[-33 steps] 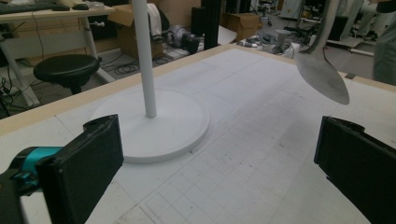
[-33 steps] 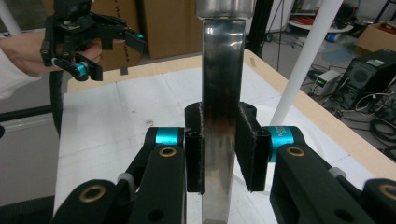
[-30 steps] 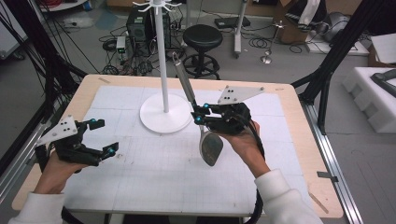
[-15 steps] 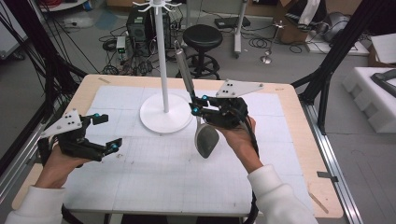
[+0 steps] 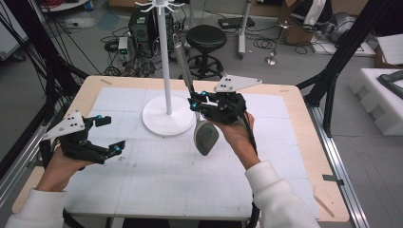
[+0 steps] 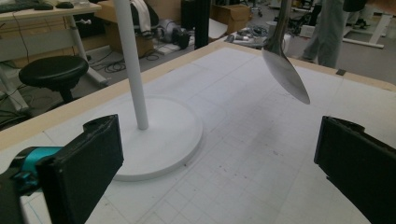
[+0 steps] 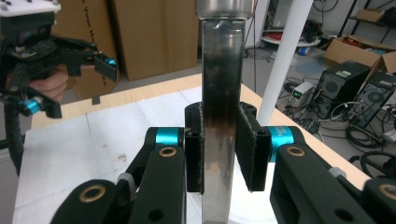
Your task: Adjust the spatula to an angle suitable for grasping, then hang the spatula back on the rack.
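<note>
A: Right gripper [image 7: 219,154] clamped on the spoon [image 5: 205,135] handle; since a second ago it has lifted, bowl clear of the table [image 5: 285,199].

B: Left gripper [image 5: 105,135] gapes empty. The rack [image 5: 166,71] is probably next.

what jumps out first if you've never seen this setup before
The big metal spoon held in the air over the middle of the table, bowl down and handle slanting up, clamped at the neck in the right tongs. Just beside it stands a tall white hook stand on a round base. The left tongs hover open and empty near the table's left edge.
</note>
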Motion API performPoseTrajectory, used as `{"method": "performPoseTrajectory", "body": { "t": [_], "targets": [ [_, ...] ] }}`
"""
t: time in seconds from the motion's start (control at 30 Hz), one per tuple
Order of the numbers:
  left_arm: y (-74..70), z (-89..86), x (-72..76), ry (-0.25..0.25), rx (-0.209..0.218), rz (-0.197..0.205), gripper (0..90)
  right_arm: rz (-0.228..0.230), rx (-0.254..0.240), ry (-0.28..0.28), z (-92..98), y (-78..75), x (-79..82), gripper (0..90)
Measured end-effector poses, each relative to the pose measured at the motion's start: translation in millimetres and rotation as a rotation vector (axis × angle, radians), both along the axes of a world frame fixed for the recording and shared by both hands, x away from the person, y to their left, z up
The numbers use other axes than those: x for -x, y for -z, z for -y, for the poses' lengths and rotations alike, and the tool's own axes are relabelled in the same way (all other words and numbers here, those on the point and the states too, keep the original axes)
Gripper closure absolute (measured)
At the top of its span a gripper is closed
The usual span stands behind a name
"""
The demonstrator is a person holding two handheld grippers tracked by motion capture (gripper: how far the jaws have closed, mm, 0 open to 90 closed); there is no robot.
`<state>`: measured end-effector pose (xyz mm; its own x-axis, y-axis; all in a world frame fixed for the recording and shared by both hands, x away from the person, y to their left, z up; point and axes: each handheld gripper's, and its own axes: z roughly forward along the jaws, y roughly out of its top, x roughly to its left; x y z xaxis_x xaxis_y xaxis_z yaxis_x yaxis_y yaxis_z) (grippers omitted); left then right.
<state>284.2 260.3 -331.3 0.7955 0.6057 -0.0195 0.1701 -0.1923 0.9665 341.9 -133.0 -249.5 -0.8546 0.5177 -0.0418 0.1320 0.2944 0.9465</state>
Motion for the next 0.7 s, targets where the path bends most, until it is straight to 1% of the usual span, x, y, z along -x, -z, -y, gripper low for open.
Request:
{"method": "performPoseTrajectory", "body": {
  "t": [0.17,0.2,0.37,0.5,0.57,0.7],
  "targets": [
    [-0.5,-1.0,0.8,-0.003,-0.003,0.002,1.7,-0.004,-0.009,-0.003,-0.9,-1.4,-2.3,74.5],
    [-0.6,-1.1,0.9,-0.002,-0.002,0.002,1.7,-0.006,-0.002,0.001,-0.6,-1.0,-2.5,74.5],
    [-1.2,-0.4,-1.2,-0.001,-0.001,-0.004,1.7,-0.002,0.002,-0.004,0.3,-0.9,-3.6,74.5],
    [-2.1,0.9,-2.6,0.009,-0.008,-0.009,1.7,-0.010,0.012,-0.006,0.2,0.1,-5.3,74.5],
    [-3.3,2.1,-3.0,0.010,-0.004,-0.011,1.7,-0.009,0.018,-0.003,-0.2,0.3,-5.8,74.5],
    [-9.1,5.4,-5.8,0.013,-0.009,-0.010,1.7,-0.011,0.015,-0.005,-1.5,0.3,-7.0,74.5]
  ]
}}
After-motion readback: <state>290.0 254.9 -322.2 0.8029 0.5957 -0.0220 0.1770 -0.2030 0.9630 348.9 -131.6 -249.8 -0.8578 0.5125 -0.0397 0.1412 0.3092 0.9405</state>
